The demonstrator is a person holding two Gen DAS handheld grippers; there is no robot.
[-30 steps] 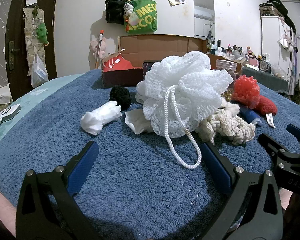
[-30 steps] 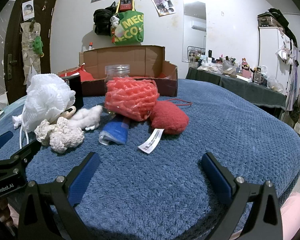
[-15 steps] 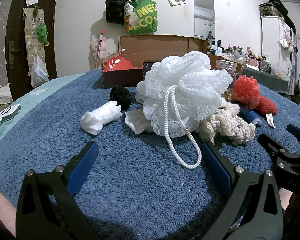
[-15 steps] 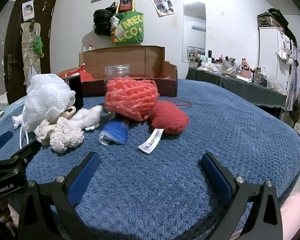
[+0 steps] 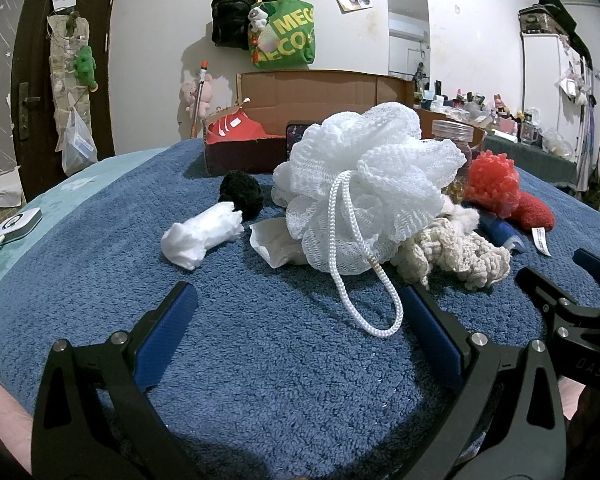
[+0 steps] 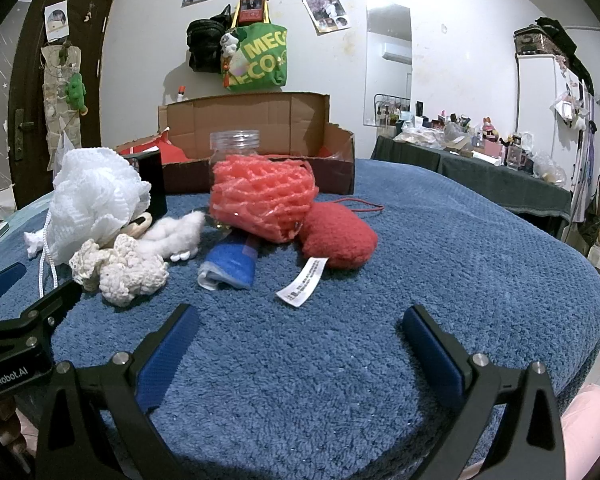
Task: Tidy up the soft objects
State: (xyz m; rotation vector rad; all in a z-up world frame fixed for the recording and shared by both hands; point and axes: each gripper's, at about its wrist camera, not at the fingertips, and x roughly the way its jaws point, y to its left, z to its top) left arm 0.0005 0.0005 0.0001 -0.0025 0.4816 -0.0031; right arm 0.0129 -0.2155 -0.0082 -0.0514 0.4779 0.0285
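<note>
A pile of soft things lies on the blue towel-covered table [image 5: 260, 360]. The white mesh bath pouf [image 5: 364, 188] with its cord loop sits just ahead of my left gripper [image 5: 300, 304], which is open and empty. Beside the pouf lie a white fluffy roll [image 5: 200, 236], a black pom-pom [image 5: 242, 194] and cream crochet yarn [image 5: 456, 254]. My right gripper [image 6: 300, 324] is open and empty, short of a red foam net [image 6: 264, 196], a red plush piece [image 6: 338, 238] with a white tag, and a blue cloth [image 6: 232, 266].
An open cardboard box [image 6: 260, 140] with red items stands at the table's back. A clear plastic jar [image 6: 235, 144] rises behind the red net. A phone-like black item [image 6: 152, 184] leans by the pouf. A cluttered side table [image 6: 480, 152] stands to the right.
</note>
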